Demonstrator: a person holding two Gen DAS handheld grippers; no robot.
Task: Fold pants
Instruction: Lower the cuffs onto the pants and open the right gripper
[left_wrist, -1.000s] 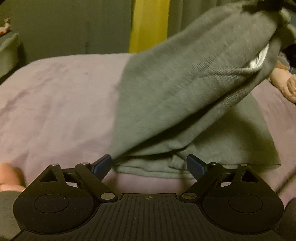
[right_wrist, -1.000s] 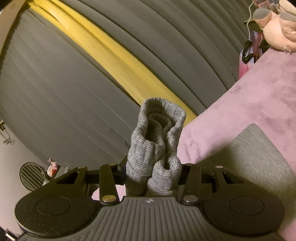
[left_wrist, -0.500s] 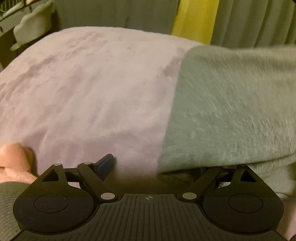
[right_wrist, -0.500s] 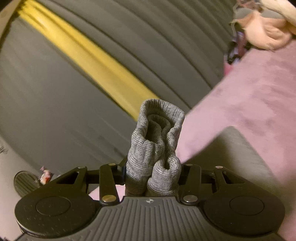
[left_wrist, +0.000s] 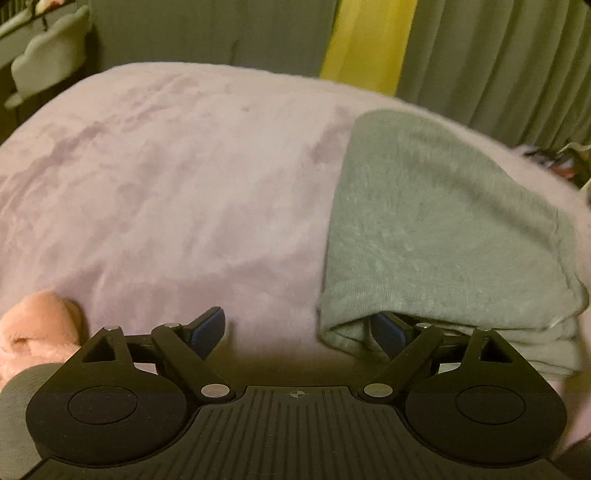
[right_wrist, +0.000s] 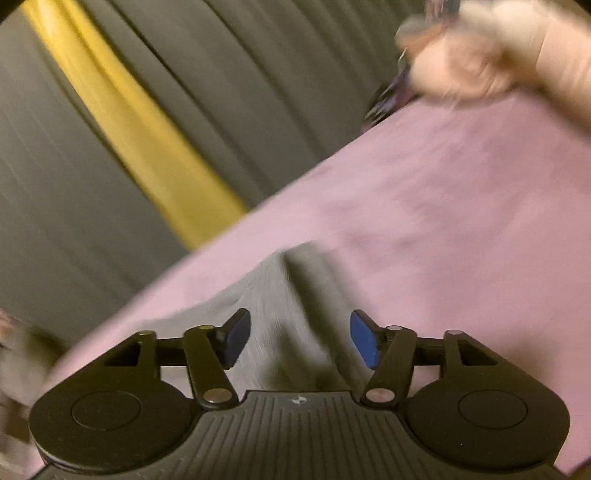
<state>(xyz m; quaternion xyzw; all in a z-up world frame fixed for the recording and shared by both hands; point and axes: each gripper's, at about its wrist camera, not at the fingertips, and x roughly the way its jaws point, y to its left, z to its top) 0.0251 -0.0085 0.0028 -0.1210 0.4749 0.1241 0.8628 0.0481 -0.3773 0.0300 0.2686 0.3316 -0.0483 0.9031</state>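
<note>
While both grippers' jaws gape empty, the folded grey sweatpants (left_wrist: 439, 236) drape over the left gripper (left_wrist: 301, 330)'s right jaw, stretching toward upper right; the right gripper (right_wrist: 297, 339) straddles the blurred cloth.

You've got a bed (left_wrist: 177, 177) w/ a plush mauve-pink blanket as the only support surface — same blanket (right_wrist: 461, 206) fills the right wrist view. Lying straight on it: the folded grey pants (left_wrist: 436, 229), a layered stack; in the right wrist view the pants (right_wrist: 291, 295) are blurred. Left of the pants, near the bed's front edge, you see a pink plush toy (left_wrist: 33, 332) resting on the blanket, well apart from the fabric. Another pale plush (right_wrist: 491, 55) sits at the bed's far end beyond the pants — too blurred to tell more.
</note>
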